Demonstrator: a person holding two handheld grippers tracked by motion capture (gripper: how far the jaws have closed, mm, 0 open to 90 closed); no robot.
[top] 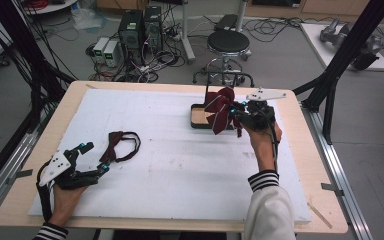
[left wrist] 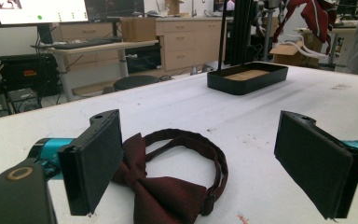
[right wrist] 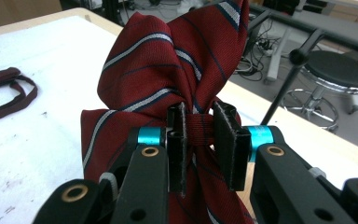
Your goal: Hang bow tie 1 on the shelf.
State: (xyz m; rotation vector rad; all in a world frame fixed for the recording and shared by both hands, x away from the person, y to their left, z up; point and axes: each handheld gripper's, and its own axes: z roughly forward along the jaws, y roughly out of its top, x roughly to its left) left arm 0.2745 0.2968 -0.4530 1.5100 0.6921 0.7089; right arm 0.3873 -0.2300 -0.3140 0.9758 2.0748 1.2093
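A striped dark-red bow tie [top: 221, 109] [right wrist: 168, 79] hangs in the air over the black tray [top: 196, 122], pinched at its middle knot by my right gripper [top: 237, 114] [right wrist: 201, 140], which is shut on it. A plain dark-red bow tie [top: 121, 144] [left wrist: 168, 186] with its looped strap lies flat on the white table cover at the left. My left gripper [top: 94, 156] [left wrist: 200, 163] rests low beside it, jaws wide open on either side of that tie's near end, pads not touching it.
The black tray [left wrist: 247, 79] with a tan inside sits at the far right of the white cover [top: 170, 165]. A stool [top: 227, 45], computers and cables stand beyond the table's far edge. Black frame posts [top: 345, 50] rise at the right.
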